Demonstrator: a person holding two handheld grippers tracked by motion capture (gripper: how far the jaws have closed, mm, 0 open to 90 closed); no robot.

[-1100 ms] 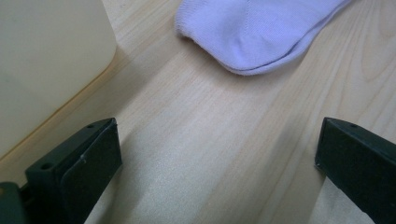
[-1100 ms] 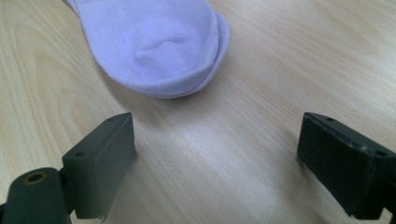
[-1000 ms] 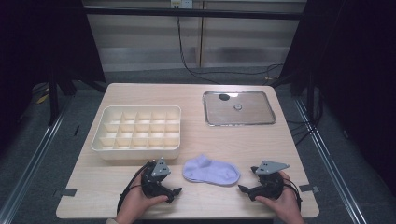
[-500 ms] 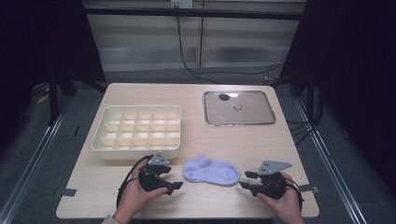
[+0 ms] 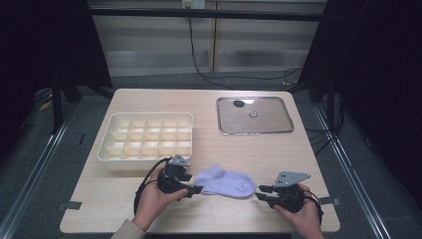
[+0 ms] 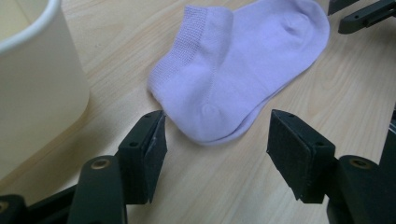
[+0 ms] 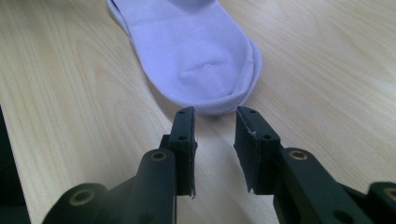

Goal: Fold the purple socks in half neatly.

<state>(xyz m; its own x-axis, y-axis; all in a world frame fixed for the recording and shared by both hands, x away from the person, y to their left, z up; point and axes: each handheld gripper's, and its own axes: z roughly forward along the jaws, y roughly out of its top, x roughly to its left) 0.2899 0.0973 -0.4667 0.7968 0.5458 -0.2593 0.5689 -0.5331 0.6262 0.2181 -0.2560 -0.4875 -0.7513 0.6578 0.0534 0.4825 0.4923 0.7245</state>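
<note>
Lying flat on the wooden table [image 5: 209, 104], a pale lilac sock [image 5: 225, 181] sits near the table's near edge, between the two hand-held grippers. Its ribbed cuff end points left and its toe end points right.

The left gripper [image 5: 195, 189] sits at the sock's cuff end, held in the person's left hand [image 5: 152, 199]. In the left gripper view its jaws stand well apart with bare wood between them, the heel of the sock [image 6: 219, 93] just ahead of the gap and not between the pads; they have just been closing a little, with nothing in them.

The right gripper [image 5: 260, 192] sits at the toe end, in the person's right hand [image 5: 303, 211]. In the right gripper view its jaws are narrowed to a small gap and have just been closing; the toe of the sock [image 7: 196, 56] lies just past the fingertips [image 7: 186, 116], and whether they touch its edge cannot be told. The pads press on nothing.

Beyond the left gripper, on the table's left half, stands a cream compartment tray [image 5: 145, 119]. On the far right lies a flat metal lid [image 5: 254, 115] with a small knob at its middle.
</note>
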